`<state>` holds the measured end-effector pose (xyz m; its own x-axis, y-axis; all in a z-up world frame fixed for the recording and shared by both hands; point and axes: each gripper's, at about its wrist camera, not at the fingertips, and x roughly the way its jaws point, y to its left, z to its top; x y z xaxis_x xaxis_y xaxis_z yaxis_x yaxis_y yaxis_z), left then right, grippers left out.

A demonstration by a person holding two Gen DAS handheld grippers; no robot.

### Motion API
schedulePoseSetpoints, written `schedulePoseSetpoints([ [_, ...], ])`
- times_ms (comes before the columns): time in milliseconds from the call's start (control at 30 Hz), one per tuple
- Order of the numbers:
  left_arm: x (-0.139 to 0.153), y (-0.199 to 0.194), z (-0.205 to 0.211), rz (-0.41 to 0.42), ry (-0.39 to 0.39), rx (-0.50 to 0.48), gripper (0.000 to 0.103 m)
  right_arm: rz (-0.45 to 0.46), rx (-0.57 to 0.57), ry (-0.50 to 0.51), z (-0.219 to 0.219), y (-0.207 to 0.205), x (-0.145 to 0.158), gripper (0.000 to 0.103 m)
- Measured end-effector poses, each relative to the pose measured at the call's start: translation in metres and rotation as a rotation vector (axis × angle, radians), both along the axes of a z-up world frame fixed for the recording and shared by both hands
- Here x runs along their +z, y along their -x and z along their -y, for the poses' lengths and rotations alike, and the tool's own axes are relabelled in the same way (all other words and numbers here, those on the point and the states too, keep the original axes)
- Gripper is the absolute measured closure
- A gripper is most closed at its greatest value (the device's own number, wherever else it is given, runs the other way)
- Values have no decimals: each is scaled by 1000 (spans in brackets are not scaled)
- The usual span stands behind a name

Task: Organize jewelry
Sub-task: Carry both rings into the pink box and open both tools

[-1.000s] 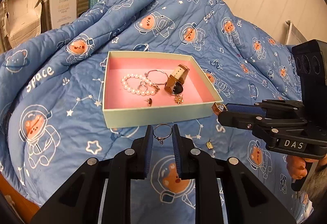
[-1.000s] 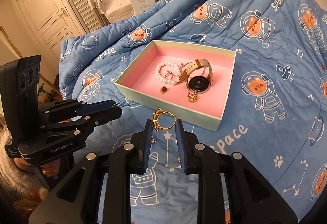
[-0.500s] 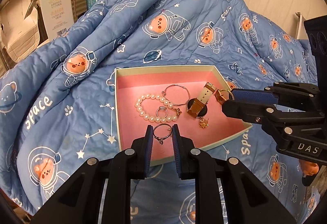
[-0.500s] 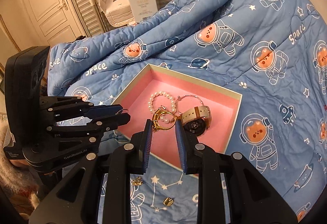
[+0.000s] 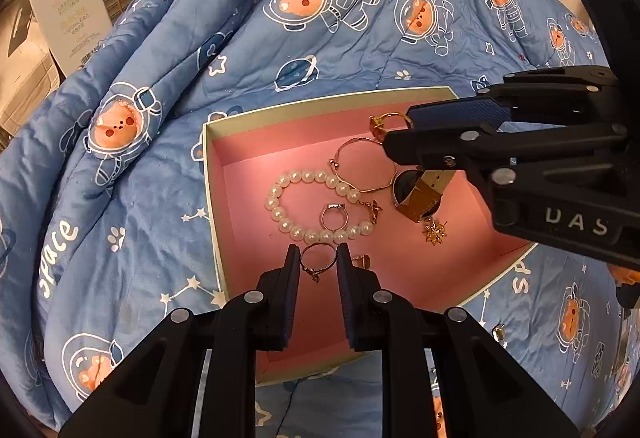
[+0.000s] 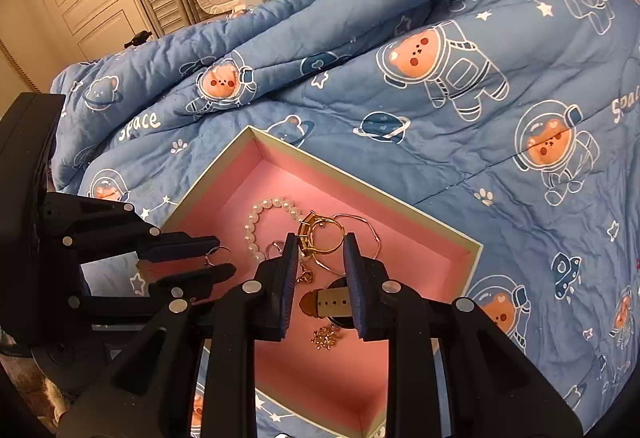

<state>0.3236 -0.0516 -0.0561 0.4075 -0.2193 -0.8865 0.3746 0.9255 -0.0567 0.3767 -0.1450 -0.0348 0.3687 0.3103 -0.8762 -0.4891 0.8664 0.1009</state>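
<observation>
Rings: each hand-held gripper, left [image 5: 318, 264] and right [image 6: 321, 252], pinches one; watch [image 6: 332, 304] seemingly half-hidden.

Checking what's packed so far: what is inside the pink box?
Inside the pink box: a pearl bracelet, thin bangle, small ring, star charm and a watch, partly hidden by the right claw. Both claws hold rings above it.

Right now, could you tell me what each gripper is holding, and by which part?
The left gripper pinches a thin ring across its band. The right gripper grips a gold ring by the sides of its band.
</observation>
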Motion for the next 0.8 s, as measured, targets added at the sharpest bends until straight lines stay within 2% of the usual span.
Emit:
schedulePoseSetpoints([
  [167,-3,-2,6,-15,-11,-21,85,-34,28,58,-8,-12,-12,79],
  [500,-14,-4,10,-38,-25,-26,85,-130,64,109,-14,-29,-35,79],
  [800,-15,-8,13,-29,-22,-22,84,-134,50,139,-16,-34,-47,79],
])
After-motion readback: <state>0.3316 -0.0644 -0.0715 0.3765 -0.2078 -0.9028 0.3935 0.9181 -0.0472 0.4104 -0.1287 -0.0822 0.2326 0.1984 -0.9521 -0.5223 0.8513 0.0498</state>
